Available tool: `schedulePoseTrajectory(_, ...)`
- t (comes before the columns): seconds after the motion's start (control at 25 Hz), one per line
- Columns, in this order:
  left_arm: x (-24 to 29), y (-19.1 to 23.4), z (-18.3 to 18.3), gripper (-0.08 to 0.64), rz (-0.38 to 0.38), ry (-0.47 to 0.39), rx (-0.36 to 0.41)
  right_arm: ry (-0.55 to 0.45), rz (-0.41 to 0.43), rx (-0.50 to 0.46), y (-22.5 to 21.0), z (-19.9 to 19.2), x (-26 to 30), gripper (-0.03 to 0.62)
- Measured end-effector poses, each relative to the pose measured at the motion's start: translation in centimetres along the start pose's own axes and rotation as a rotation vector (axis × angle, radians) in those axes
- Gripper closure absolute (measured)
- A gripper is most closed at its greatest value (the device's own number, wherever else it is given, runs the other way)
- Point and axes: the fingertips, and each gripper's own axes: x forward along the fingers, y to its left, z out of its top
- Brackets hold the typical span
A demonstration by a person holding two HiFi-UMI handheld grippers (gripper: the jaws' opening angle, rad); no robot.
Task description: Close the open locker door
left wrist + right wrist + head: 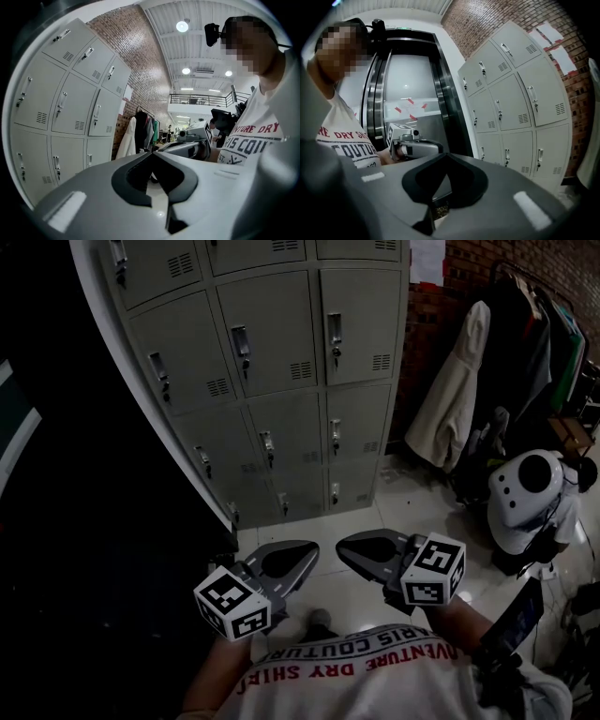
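A bank of grey lockers (281,381) stands ahead of me, and every door I can see on it lies flush and closed. The same lockers (70,108) fill the left of the left gripper view, and these lockers (515,108) fill the right of the right gripper view. My left gripper (309,552) and right gripper (342,547) hover side by side near my chest, over the tiled floor and well short of the lockers. Each has its jaws shut tip to tip with nothing between them, as seen on the left gripper (152,153) and the right gripper (447,155).
A clothes rack with hanging coats (506,362) stands at the right, against a brick wall. A white rounded machine (525,498) sits on the floor below it. A dark elevator door (408,93) is to the left of the lockers. Glossy floor tiles (394,512) lie between me and the lockers.
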Motion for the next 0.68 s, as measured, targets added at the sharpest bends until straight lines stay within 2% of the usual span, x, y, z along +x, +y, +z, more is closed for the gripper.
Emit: schedulePoseTrajectory(0.68,-0.1,-1.7,0.0,0.555,-0.027,0.016,0.031,-0.003,-0.006,-0.02,1.0,-0.2,-0.5,0.595)
